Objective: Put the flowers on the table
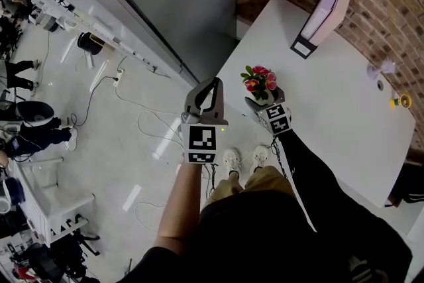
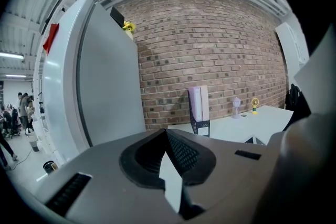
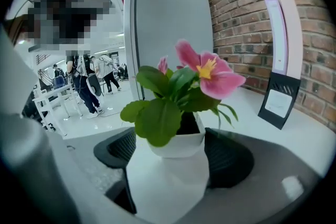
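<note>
Pretty much done, by the looks of it. The flowers (image 1: 260, 81) in their white pot (image 3: 176, 144) seem to be sitting on the counter (image 1: 331, 96), right by its near edge. The right gripper (image 1: 262, 101) has its fingers spread wide either side of the pot. There looks to be a gap at the pads, so it reads as loose, not gripped. The left gripper (image 1: 213, 91) hangs at about 9 o'clock from the flowers, off the counter over the floor, fingers pinched together on nothing. A file holder (image 1: 322, 13) stands at 1 o'clock. What's left: back the right gripper off without tipping the pot.
</note>
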